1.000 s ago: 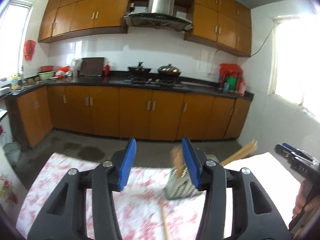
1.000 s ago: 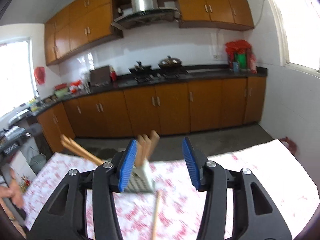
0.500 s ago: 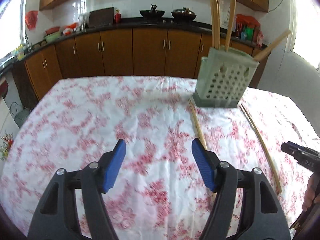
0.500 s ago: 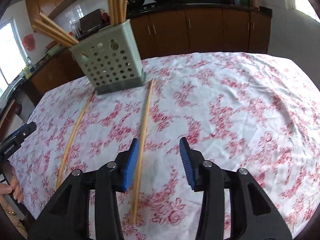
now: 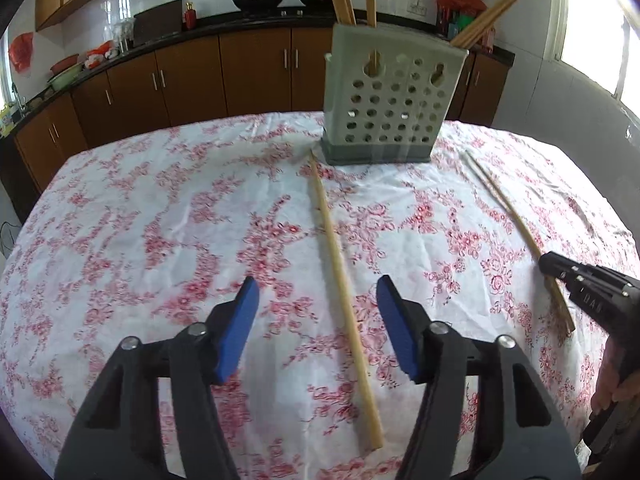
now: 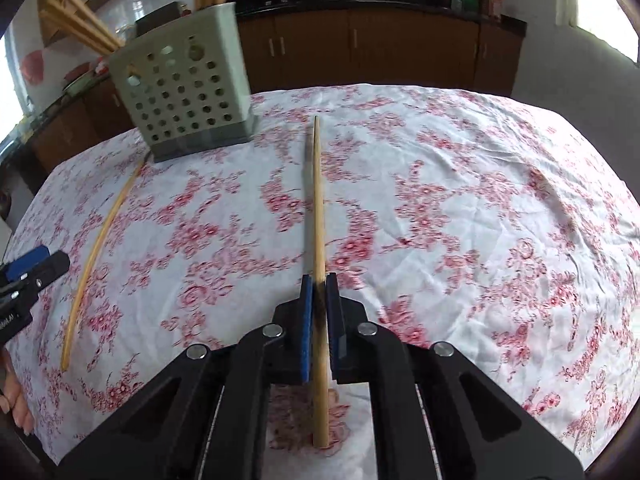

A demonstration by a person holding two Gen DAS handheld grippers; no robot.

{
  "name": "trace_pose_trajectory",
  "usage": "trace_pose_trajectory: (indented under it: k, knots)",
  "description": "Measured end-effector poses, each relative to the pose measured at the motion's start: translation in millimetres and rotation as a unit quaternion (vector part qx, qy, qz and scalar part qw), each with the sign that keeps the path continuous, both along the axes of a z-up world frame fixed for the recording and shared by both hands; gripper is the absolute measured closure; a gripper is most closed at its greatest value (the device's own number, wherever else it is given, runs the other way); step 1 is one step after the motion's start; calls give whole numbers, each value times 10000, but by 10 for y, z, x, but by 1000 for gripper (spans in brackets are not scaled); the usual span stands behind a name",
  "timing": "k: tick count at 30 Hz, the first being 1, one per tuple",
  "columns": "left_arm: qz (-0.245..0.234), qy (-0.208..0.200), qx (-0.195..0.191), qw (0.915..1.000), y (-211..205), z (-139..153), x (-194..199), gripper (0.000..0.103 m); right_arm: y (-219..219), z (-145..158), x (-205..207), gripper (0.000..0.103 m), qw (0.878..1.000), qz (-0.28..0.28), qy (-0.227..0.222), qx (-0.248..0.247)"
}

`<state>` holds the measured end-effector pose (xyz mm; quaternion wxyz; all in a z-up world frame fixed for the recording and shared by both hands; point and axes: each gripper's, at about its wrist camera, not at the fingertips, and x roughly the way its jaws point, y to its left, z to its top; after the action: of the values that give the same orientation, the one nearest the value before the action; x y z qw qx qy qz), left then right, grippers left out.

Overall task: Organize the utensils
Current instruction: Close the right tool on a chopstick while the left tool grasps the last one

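A grey perforated utensil holder (image 5: 394, 100) stands at the far side of the table with several wooden chopsticks upright in it; it also shows in the right wrist view (image 6: 188, 84). My left gripper (image 5: 316, 312) is open over a loose chopstick (image 5: 340, 248) that lies between its fingers on the cloth. My right gripper (image 6: 319, 296) is shut on another chopstick (image 6: 318, 200), which points toward the holder. That gripper also shows in the left wrist view (image 5: 560, 270), on the right chopstick (image 5: 508, 208). The other chopstick (image 6: 100, 236) lies left in the right wrist view.
The table wears a white cloth with red flowers (image 5: 160, 216). Brown kitchen cabinets (image 5: 256, 68) and a dark counter with woks run behind it. A bright window (image 5: 596, 20) is at the right. The left gripper shows at the left edge of the right wrist view (image 6: 32, 268).
Both grippers have tilted down from the room to the table and come low. The right gripper has closed on a chopstick. The left gripper has moved over the other chopstick.
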<state>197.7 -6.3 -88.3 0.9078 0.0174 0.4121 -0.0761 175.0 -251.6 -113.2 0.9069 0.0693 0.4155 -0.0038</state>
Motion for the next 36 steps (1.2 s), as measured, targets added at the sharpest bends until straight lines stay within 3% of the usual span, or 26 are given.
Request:
trace_pose_trajectory:
  k: [3, 7, 9, 14, 17, 36]
  knots:
    - [-13, 154, 71, 9999, -85, -99, 54, 55, -56, 8, -11, 95, 10000, 4, 2, -33]
    - [58, 180, 296, 9994, -153, -189, 78, 84, -23, 10, -16, 95, 9999, 91, -39, -69]
    - [159, 247, 201, 9994, -81, -180, 121, 95, -10, 13, 5, 95, 9999, 141, -40, -70]
    - [537, 288, 51, 9981, 290, -161, 234, 95, 21, 19, 114, 95, 9994, 158, -118, -286]
    - [524, 225, 40, 9984, 427, -169, 252, 93, -2, 19, 209, 95, 9990, 180, -144, -372]
    - [484, 232, -81, 9985, 425, -169, 261, 88, -28, -15, 249, 95, 9992, 212, -84, -316]
